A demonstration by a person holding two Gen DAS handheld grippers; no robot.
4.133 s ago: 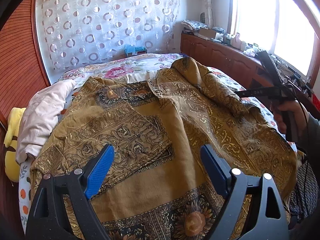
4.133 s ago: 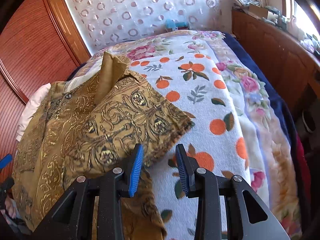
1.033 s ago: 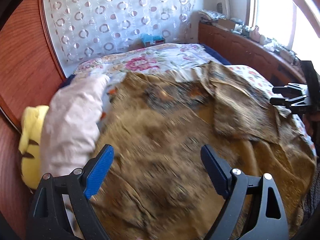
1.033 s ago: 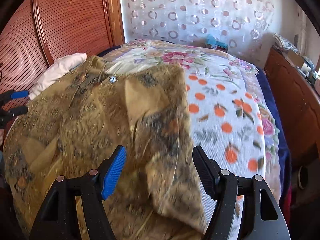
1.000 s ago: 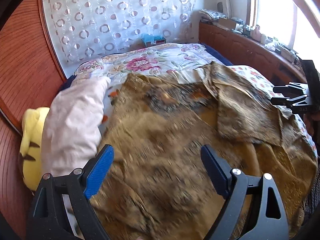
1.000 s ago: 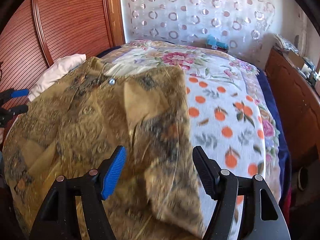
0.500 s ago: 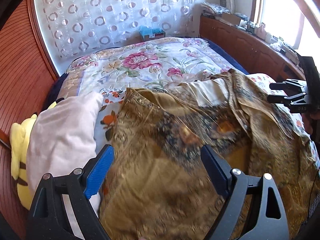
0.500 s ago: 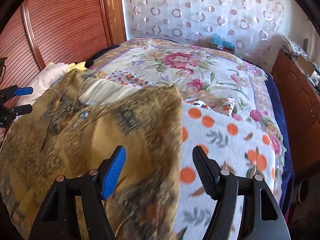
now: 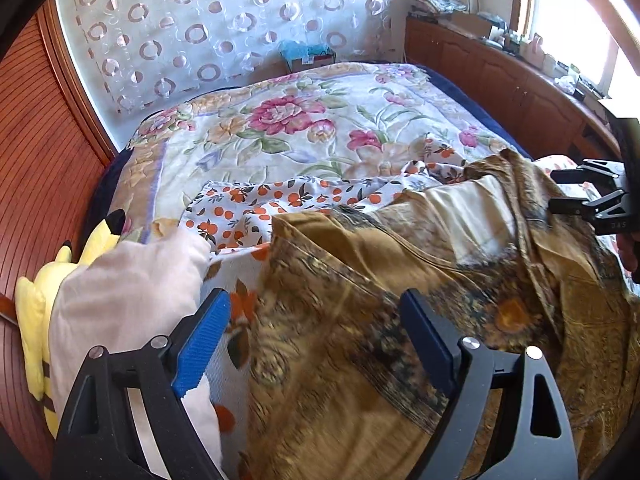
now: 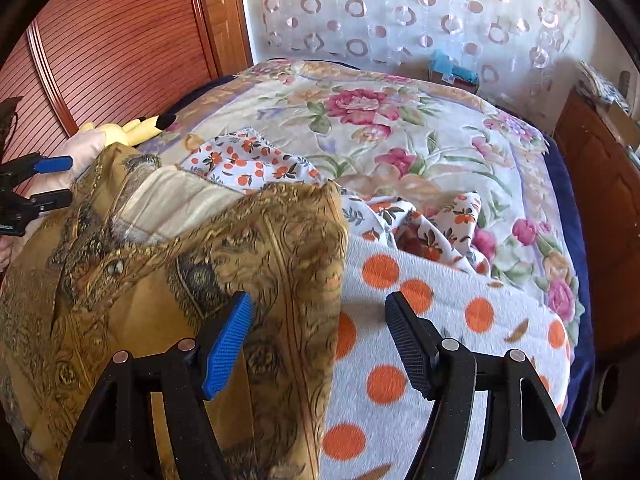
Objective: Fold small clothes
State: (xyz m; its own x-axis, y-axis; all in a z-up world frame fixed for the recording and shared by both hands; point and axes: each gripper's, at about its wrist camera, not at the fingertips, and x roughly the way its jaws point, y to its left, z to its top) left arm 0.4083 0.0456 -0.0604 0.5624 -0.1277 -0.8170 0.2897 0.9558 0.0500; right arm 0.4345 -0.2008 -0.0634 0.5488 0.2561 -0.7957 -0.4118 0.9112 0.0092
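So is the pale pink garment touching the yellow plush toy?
Touching. In the left wrist view the pale pink garment lies draped over the yellow plush toy, covering part of its body, with no gap showing between them.

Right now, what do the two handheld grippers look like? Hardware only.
Both match: black plastic frames with triangular cutouts and silver pivot pins. The left gripper has a ribbed bright-blue pad on one finger and a darker navy pad on the other. The right gripper pairs a ribbed blue pad with a ribbed black one. No cables show. The hands are mostly out of frame, so no sleeve is visible.
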